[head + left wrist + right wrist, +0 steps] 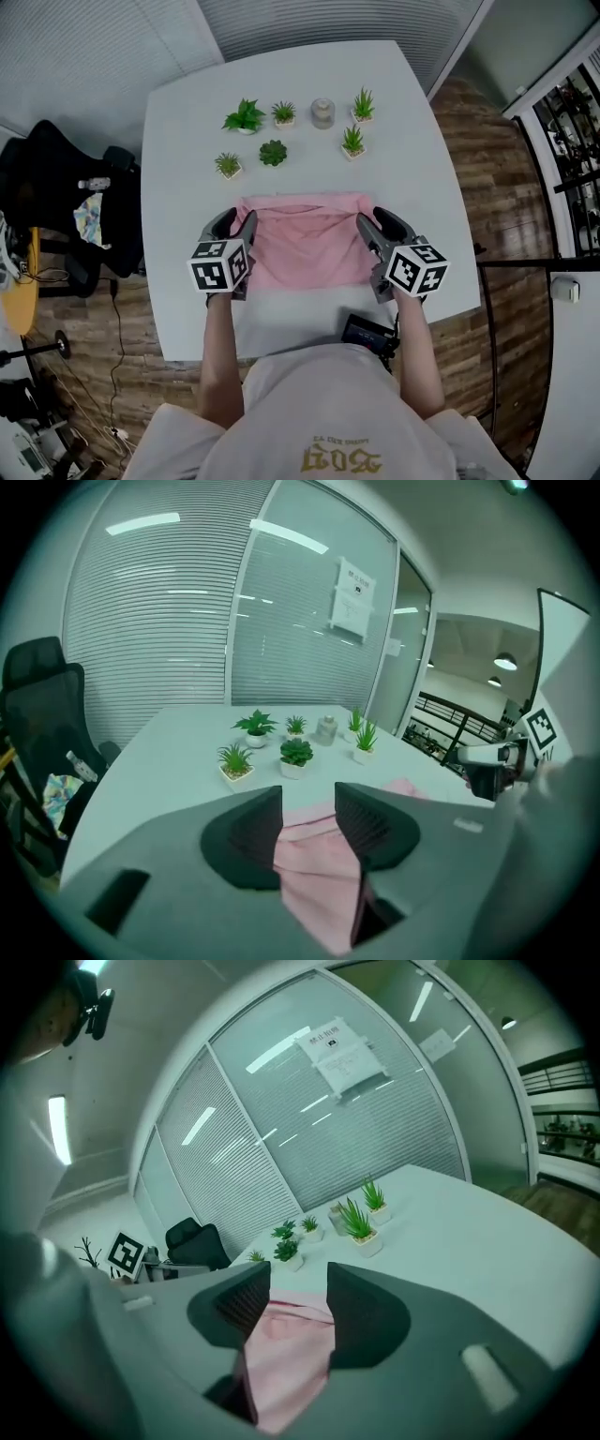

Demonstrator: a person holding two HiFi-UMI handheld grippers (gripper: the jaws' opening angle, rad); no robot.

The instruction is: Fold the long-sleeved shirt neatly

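The pink shirt (305,244) lay already folded into a flat rectangle on the white table (187,169), centred toward the person's edge, with its long axis running side to side and bare tabletop between its far edge and the dark succulent (273,152) in the row of small plants beyond. That axis joined the two claws. The left gripper (239,217) stood at the shirt's left short edge and the right gripper (373,217) at its right short edge, so the cloth sat squarely between them and neither hand was the nearer. Both pointed away from the person and tilted downward. In the left gripper view the jaws of the left gripper (307,803) stood moderately apart, and the shirt (314,874) showed through the gap, lying below them, with no pad pressing on it. The right gripper view showed the same: the right gripper (298,1288) had a clear gap between its jaws, the shirt (281,1354) was visible through it, and nothing was pinched. Neither claw held anything. Judging from this, any further fold would probably bring one short end across to the other, or both ends toward the middle. Each claw would first need to drop onto its own edge, directly beneath and slightly inward of it.
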